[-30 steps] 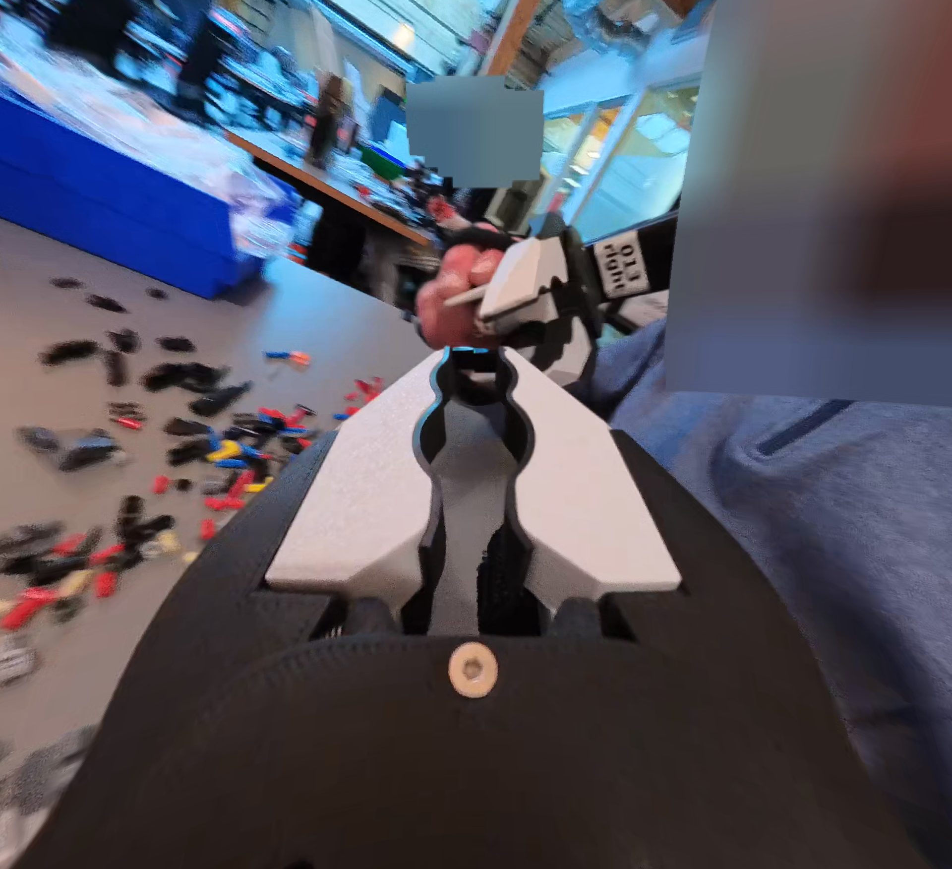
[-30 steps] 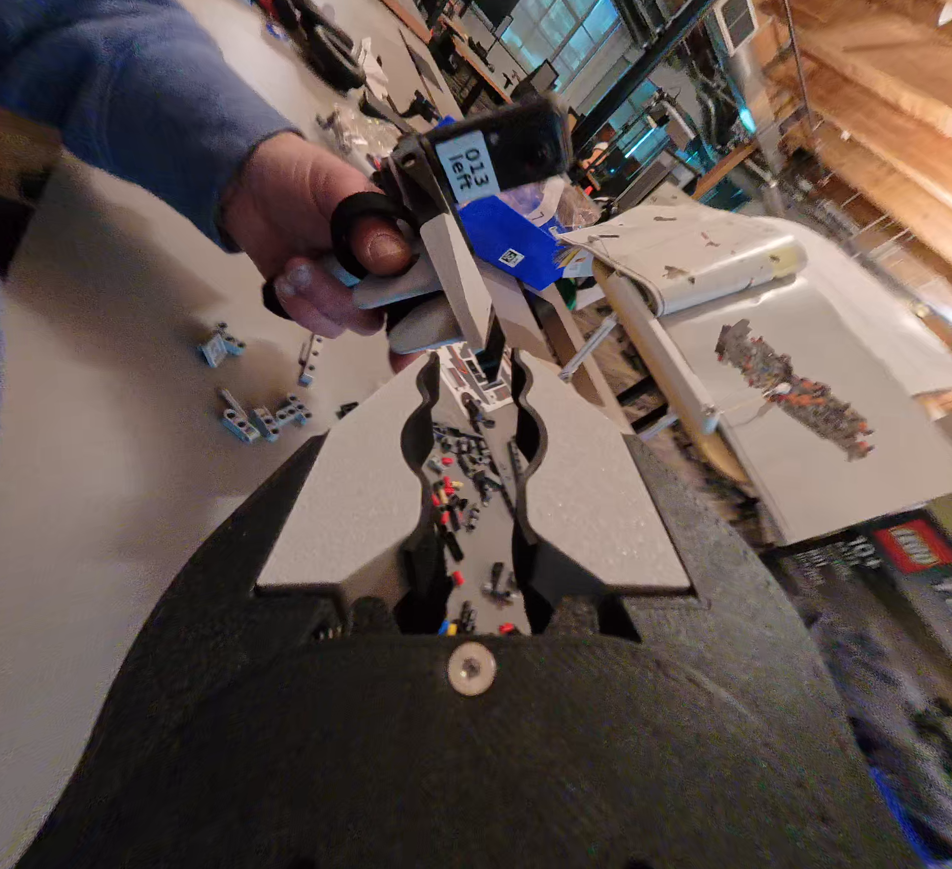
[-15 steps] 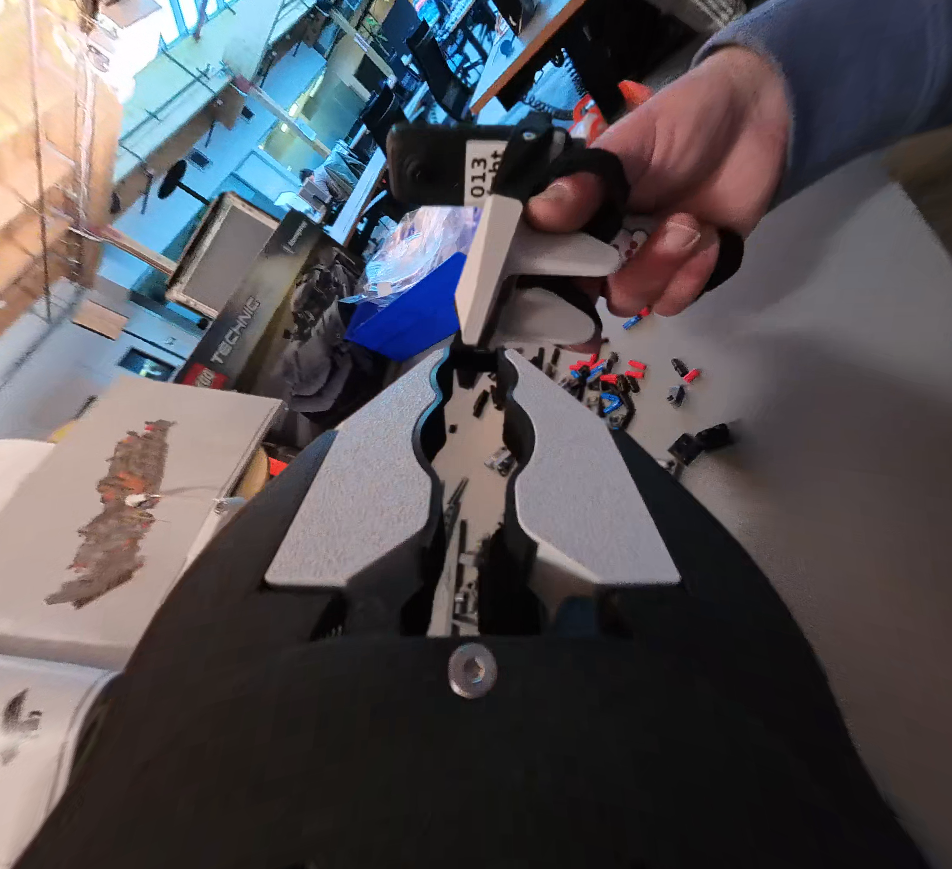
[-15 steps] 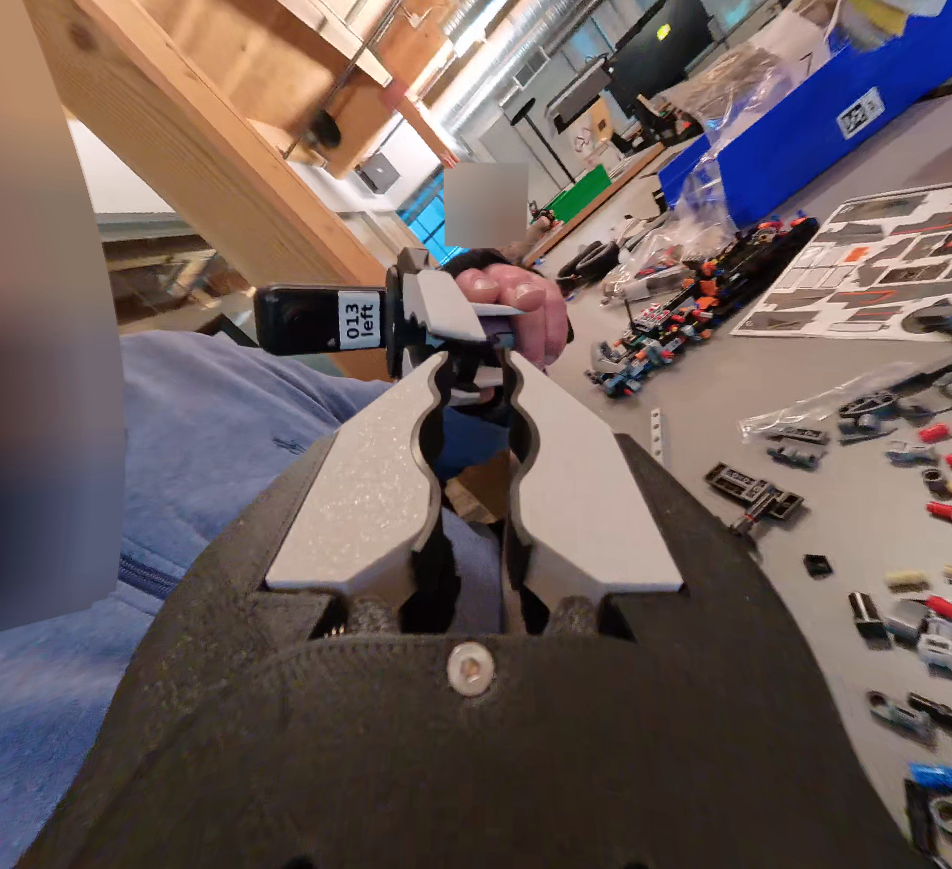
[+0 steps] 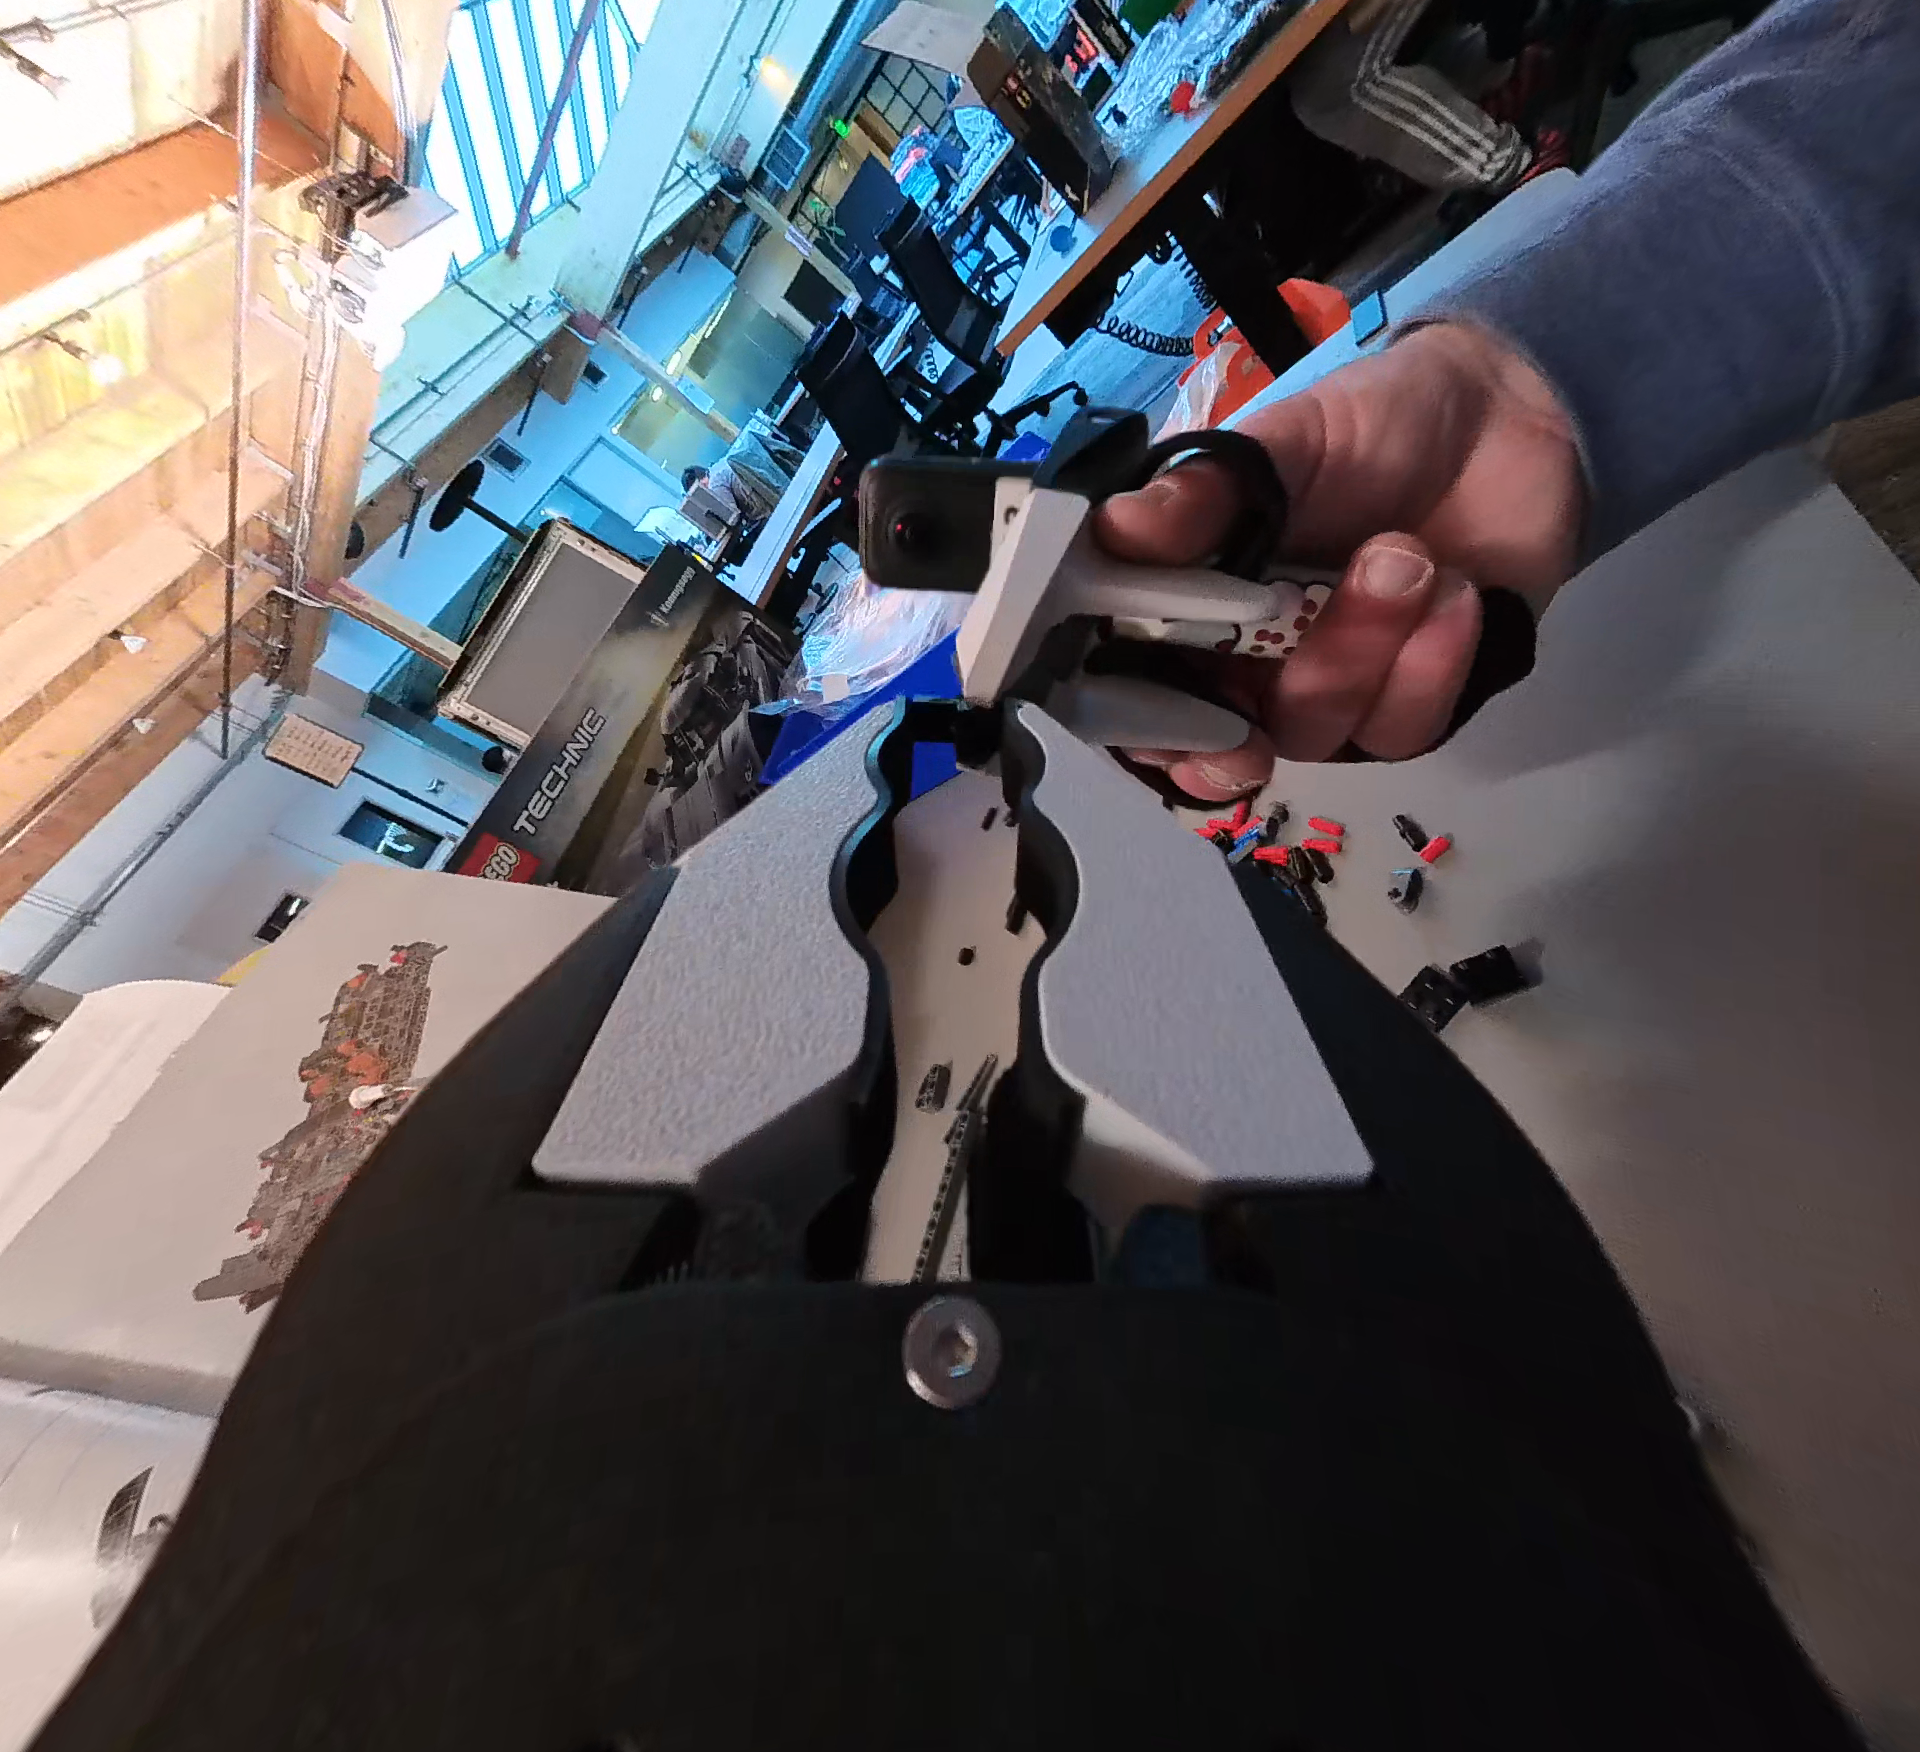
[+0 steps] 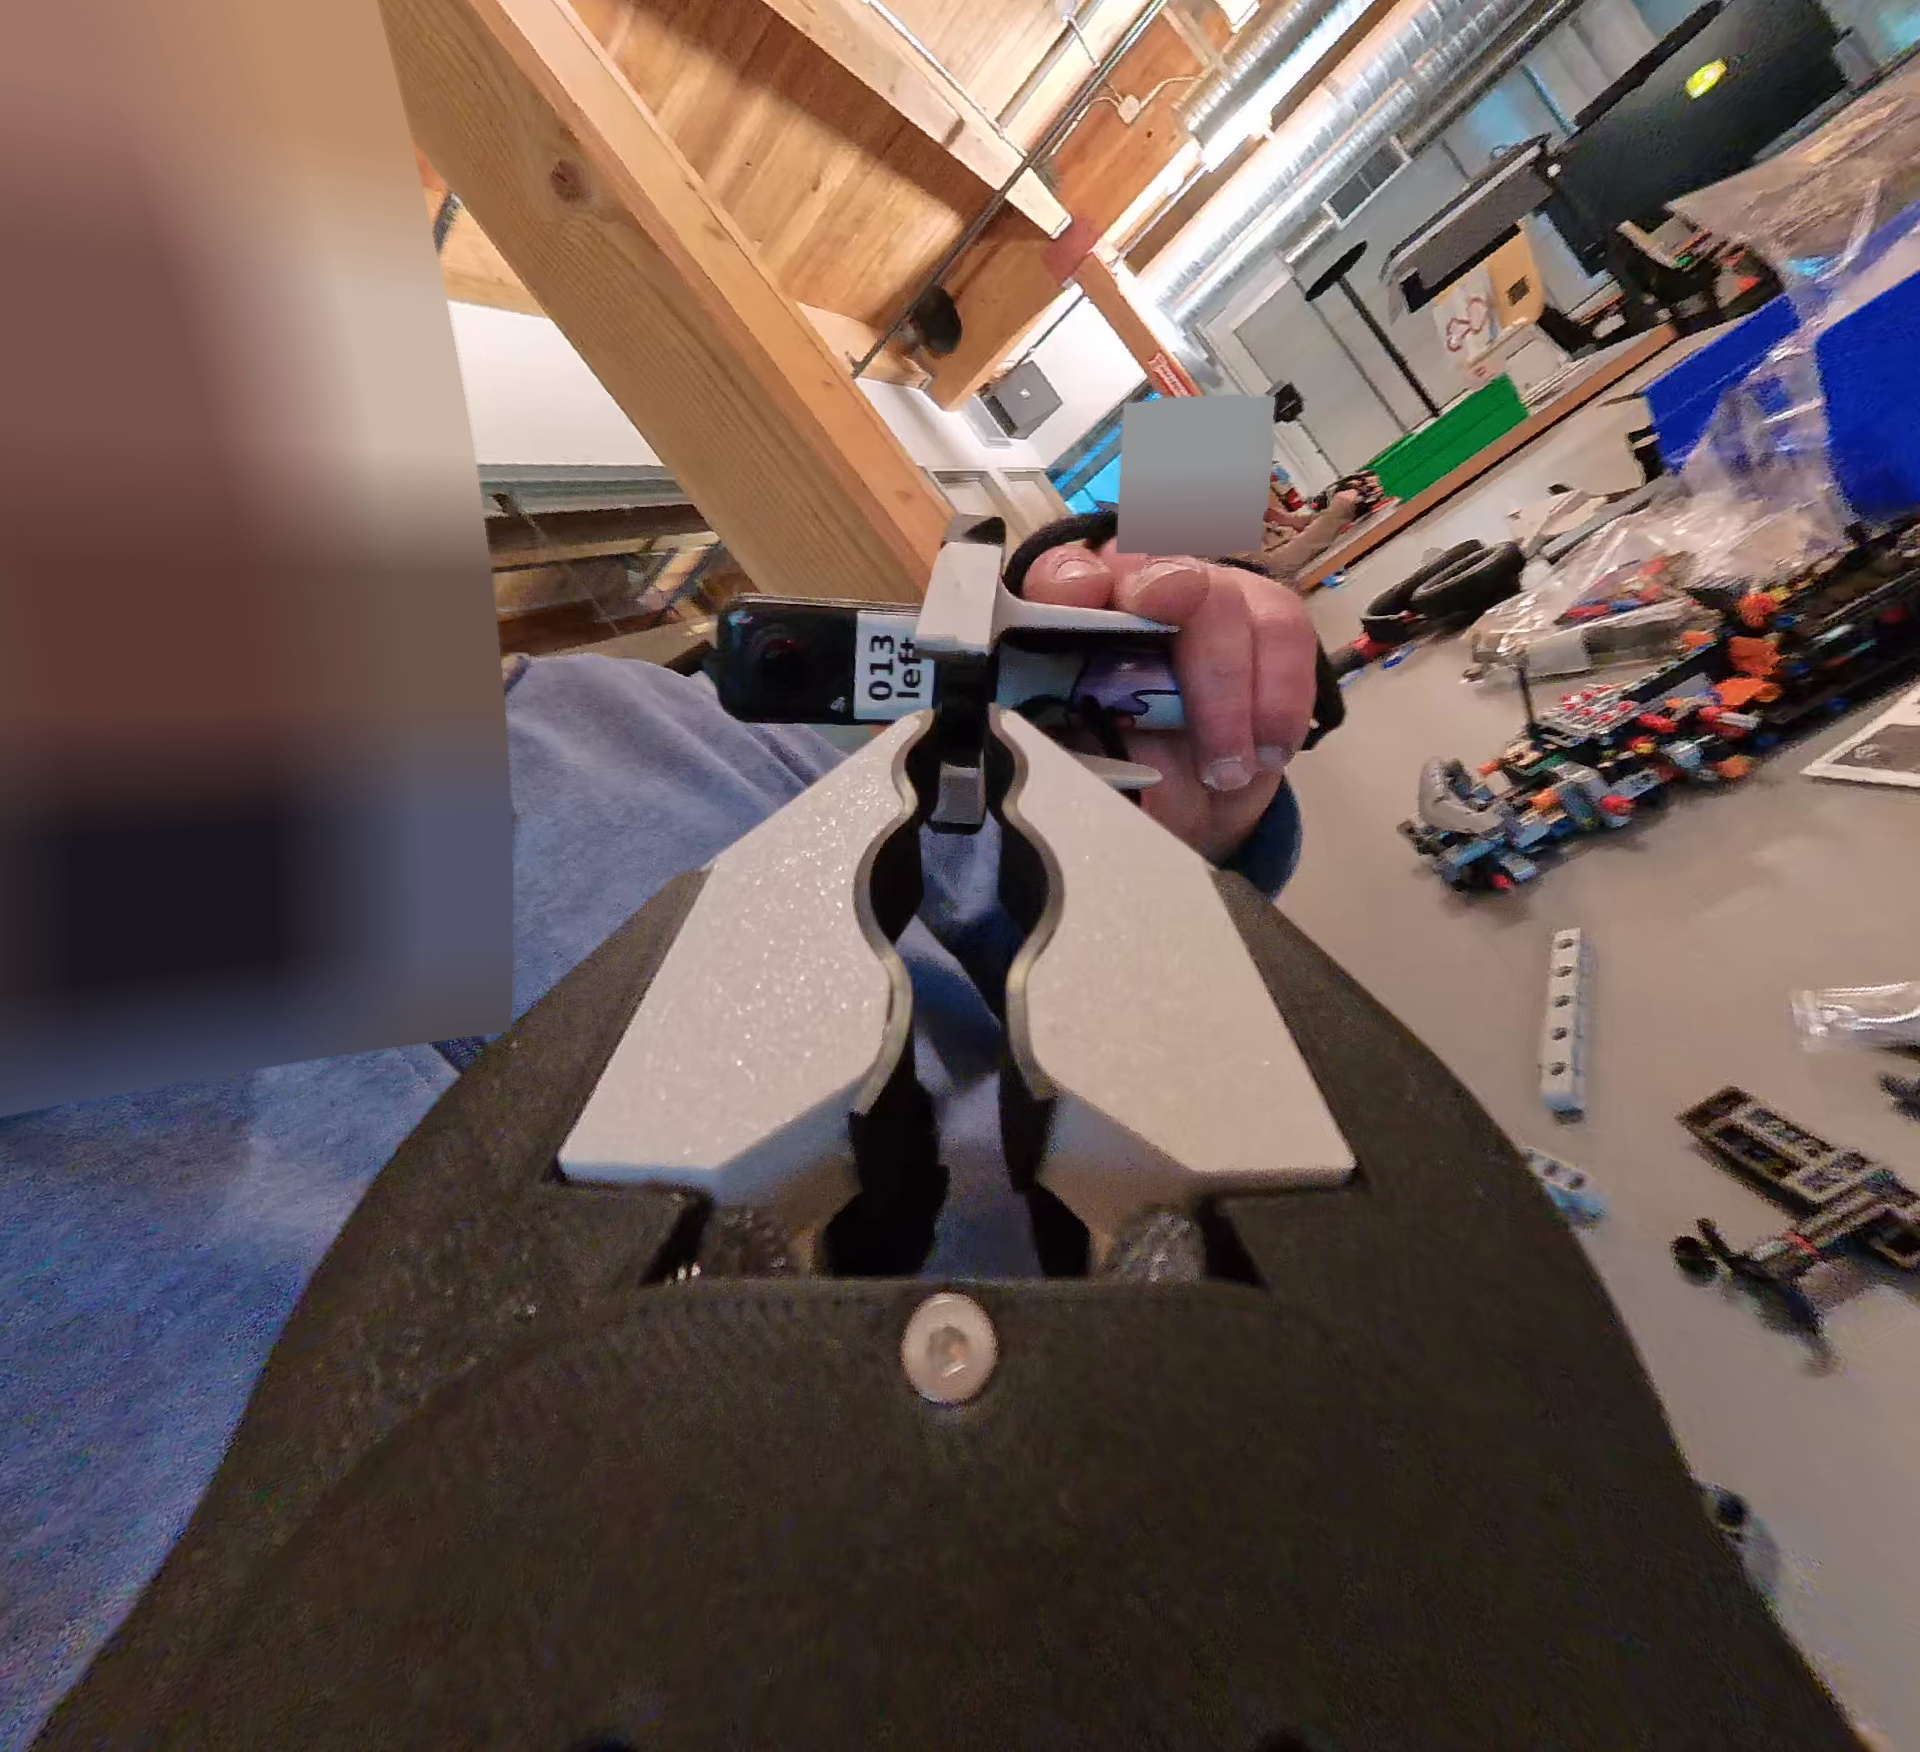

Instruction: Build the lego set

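Observation:
Both grippers are held up above the grey table [image 5: 1683, 1027], tip to tip. In the right wrist view, the left gripper [image 6: 961, 746] comes in edge-on from above, held by a hand, and appears shut on a small dark lego piece [image 6: 961, 793]. That piece sits in the narrow gap of my right gripper [image 6: 956, 731], whose jaws stand slightly apart around it; I cannot see contact. In the left wrist view, my left gripper [image 5: 956, 726] has something black between its tips, and the right gripper [image 5: 977, 700] meets it from the upper right.
A partly built model [image 6: 1621, 767], a grey beam [image 6: 1564, 1016], black plates [image 6: 1787, 1152], tyres [image 6: 1444, 590] and a blue bin [image 6: 1870, 393] are on the table. Loose red and black pins [image 5: 1299, 845] lie right. The set box [image 5: 644, 746] and instruction booklet [image 5: 343, 1079] stand left.
Both grippers have swung round and tilted while staying tip to tip. The right gripper's jaws have narrowed. The left gripper's gap looks unchanged.

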Demonstrator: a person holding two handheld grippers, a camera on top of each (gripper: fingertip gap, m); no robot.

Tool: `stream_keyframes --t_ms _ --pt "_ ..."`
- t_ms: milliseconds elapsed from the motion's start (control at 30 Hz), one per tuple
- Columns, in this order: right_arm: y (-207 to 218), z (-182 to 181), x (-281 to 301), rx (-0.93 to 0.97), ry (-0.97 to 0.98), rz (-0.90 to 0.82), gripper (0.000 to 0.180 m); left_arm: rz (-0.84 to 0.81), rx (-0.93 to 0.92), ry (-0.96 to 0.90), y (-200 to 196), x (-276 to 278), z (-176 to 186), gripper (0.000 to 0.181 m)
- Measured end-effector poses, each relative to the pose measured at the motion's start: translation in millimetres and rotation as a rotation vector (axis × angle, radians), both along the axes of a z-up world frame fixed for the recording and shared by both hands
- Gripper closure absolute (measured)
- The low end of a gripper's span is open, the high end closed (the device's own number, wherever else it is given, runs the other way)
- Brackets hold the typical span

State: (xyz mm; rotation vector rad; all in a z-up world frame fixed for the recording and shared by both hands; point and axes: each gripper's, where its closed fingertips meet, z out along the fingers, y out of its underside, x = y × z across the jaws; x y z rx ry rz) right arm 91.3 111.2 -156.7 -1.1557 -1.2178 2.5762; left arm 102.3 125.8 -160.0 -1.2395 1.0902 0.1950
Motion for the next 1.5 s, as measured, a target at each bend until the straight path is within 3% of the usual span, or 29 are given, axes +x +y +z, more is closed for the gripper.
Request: stream_keyframes --t_ms 100,167,267,400,533,633,800,933,1100,1500 --pt "12.9 -7.9 -1.2 0.077 -0.024 -0.112 0.176 0.029 -0.009 -0.01 -0.6 -11.1 1.7 0.151" --pt "26.0 -18.4 2.0 0.143 -0.052 -0.198 0.176 0.052 -0.11 -0.043 -0.4 -27.9 -6.9 0.145" --pt "34.9 -45.6 2.4 0.383 -0.115 -0.34 0.175 0.133 -0.445 -0.057 5.7 -59.9 -60.3 0.144" --pt "40.9 -71.2 -0.2 0.634 -0.16 -0.456 0.175 0.214 -0.733 -0.063 8.8 -82.2 -124.0 0.144" --pt "43.0 -80.8 -0.7 0.692 -0.174 -0.484 0.175 0.314 -0.89 0.037 10.9 -95.3 -170.5 0.143" --pt "41.7 -88.8 -1.5 0.731 -0.187 -0.491 0.175 0.33 -0.947 0.05 9.6 -97.2 -186.4 0.144" --pt "37.7 -99.5 -6.2 0.785 -0.199 -0.486 0.175 0.342 -0.963 0.062 14.3 -94.8 -196.7 0.148" --pt "36.1 -104.3 -8.5 0.835 -0.207 -0.493 0.175 0.341 -0.998 0.034 15.5 -94.0 -201.0 0.165" --pt "36.5 -115.2 -12.1 0.93 -0.253 -0.516 0.175 0.385 -0.971 -0.023 21.6 -97.6 -198.8 0.166" --pt "49.9 -116.6 -28.1 1.279 -0.305 -0.687 0.175 0.351 -0.859 -0.565 39.9 -64.4 -122.1 0.166"
